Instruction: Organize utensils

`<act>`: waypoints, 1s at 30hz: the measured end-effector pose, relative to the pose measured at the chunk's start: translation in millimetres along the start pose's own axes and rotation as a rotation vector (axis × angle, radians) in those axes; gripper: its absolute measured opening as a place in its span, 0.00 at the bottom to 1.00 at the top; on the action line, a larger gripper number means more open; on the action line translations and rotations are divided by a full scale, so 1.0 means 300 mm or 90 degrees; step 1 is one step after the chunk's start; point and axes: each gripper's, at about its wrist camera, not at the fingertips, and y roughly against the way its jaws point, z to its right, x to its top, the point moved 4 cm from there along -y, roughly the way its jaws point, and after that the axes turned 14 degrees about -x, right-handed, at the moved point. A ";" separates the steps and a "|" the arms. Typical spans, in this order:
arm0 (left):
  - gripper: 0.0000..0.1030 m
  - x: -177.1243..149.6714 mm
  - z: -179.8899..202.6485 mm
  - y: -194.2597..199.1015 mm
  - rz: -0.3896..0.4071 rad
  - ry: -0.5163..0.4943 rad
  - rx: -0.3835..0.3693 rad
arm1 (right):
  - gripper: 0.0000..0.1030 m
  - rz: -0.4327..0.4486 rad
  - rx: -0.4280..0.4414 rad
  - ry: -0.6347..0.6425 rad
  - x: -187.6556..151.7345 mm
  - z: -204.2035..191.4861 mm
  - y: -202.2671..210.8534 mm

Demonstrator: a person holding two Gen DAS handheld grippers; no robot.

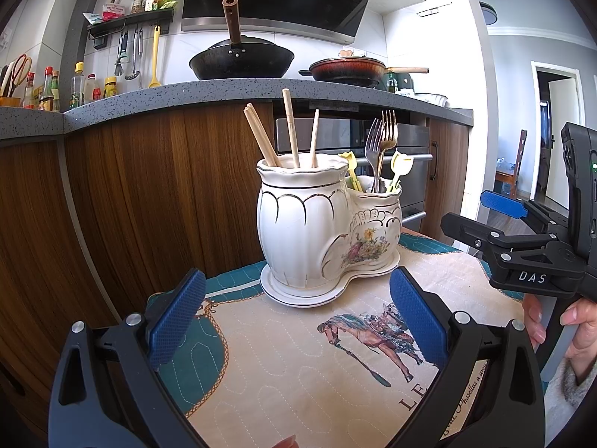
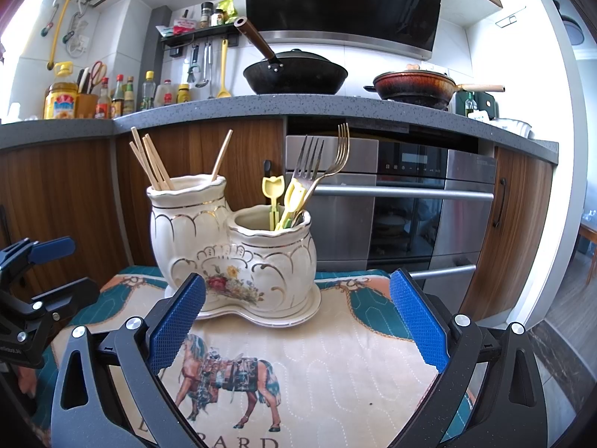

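A white ceramic two-cup utensil holder (image 1: 313,231) (image 2: 231,254) stands on a horse-print cloth. Its taller cup holds several wooden chopsticks (image 1: 289,130) (image 2: 153,162). Its lower cup holds metal forks (image 1: 382,142) (image 2: 317,160) and yellow plastic picks (image 1: 401,166) (image 2: 274,194). My left gripper (image 1: 298,321) is open and empty, just in front of the holder. My right gripper (image 2: 298,321) is open and empty, also in front of the holder; it shows at the right edge of the left wrist view (image 1: 496,212).
The cloth (image 1: 283,366) (image 2: 335,366) covers a small table in front of wooden kitchen cabinets and a steel oven (image 2: 410,201). The grey counter above carries a black wok (image 1: 240,59), a red pan (image 1: 350,69) and sauce bottles (image 1: 48,89).
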 end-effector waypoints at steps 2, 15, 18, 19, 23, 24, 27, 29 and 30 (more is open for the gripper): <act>0.95 0.000 0.000 0.000 0.000 0.000 0.000 | 0.95 0.000 0.000 0.000 0.000 0.000 0.000; 0.95 0.001 0.000 0.001 0.000 -0.001 0.000 | 0.95 -0.001 0.000 0.000 0.000 -0.001 0.000; 0.95 -0.001 0.000 -0.005 -0.005 -0.002 0.002 | 0.95 -0.001 0.000 0.000 0.000 -0.001 -0.001; 0.95 -0.003 0.001 -0.007 -0.007 -0.002 0.001 | 0.95 -0.001 0.000 0.000 0.000 0.000 0.000; 0.95 -0.006 0.001 -0.010 -0.009 -0.003 0.000 | 0.95 -0.002 0.000 0.000 0.001 -0.001 -0.001; 0.95 -0.007 0.001 -0.009 -0.009 -0.004 0.000 | 0.95 -0.002 0.000 0.000 0.000 -0.001 -0.001; 0.95 -0.008 -0.003 -0.008 -0.010 -0.001 0.004 | 0.95 -0.002 0.000 0.001 0.001 -0.001 -0.001; 0.95 -0.007 -0.005 -0.010 -0.012 0.002 0.005 | 0.95 -0.003 0.000 0.001 0.001 -0.002 -0.001; 0.95 -0.007 -0.007 -0.010 -0.012 0.003 0.006 | 0.95 -0.003 -0.001 0.000 0.001 -0.001 -0.001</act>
